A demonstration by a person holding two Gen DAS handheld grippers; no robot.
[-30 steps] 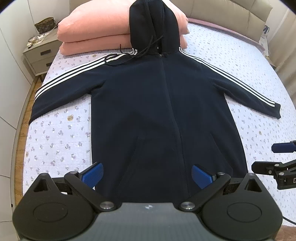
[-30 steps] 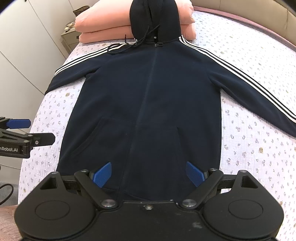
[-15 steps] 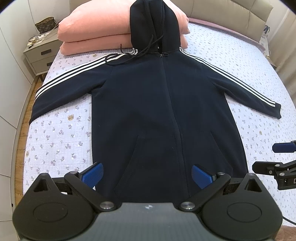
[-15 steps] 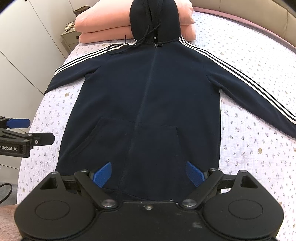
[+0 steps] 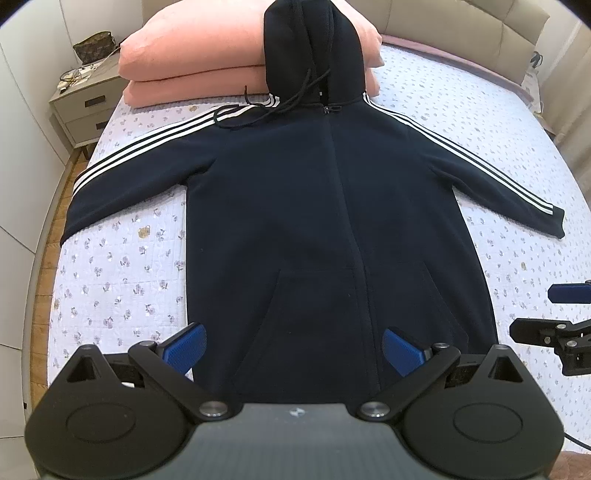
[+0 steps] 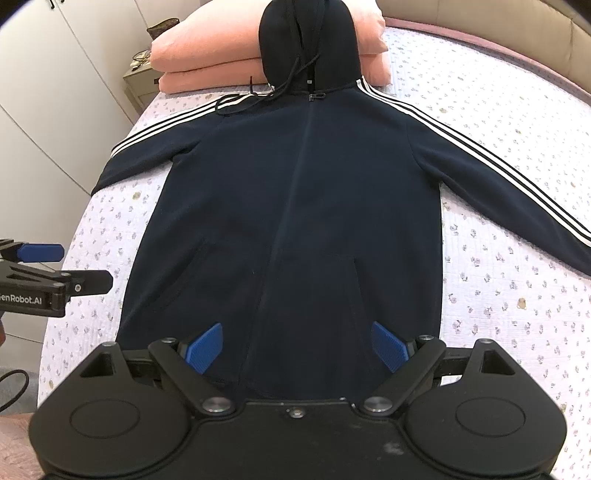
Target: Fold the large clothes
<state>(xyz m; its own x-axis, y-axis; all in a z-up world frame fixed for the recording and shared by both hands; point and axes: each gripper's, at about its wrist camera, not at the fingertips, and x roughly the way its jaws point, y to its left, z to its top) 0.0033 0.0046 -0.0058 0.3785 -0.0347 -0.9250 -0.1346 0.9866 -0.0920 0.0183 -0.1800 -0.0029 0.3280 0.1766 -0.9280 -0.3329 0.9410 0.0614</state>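
A dark navy zip hoodie (image 5: pixel 325 221) with white-striped sleeves lies flat, front up, on the bed; it also shows in the right wrist view (image 6: pixel 295 206). Both sleeves are spread outwards, and the hood (image 5: pixel 314 48) rests up against the pink pillows. My left gripper (image 5: pixel 293 347) is open and empty, hovering over the hem's left part. My right gripper (image 6: pixel 295 345) is open and empty over the hem's right part. Each gripper shows at the edge of the other's view: the right one (image 5: pixel 554 314) and the left one (image 6: pixel 55 269).
Two stacked pink pillows (image 5: pixel 199 66) lie at the head of the bed. The floral quilted bedspread (image 5: pixel 118 280) shows on both sides of the hoodie. A grey nightstand (image 5: pixel 85 107) stands at the far left. A padded headboard (image 5: pixel 461 26) runs along the back.
Both grippers have barely shifted; the view of the hoodie has drifted slightly. Jaws stay open and the hoodie has not moved.
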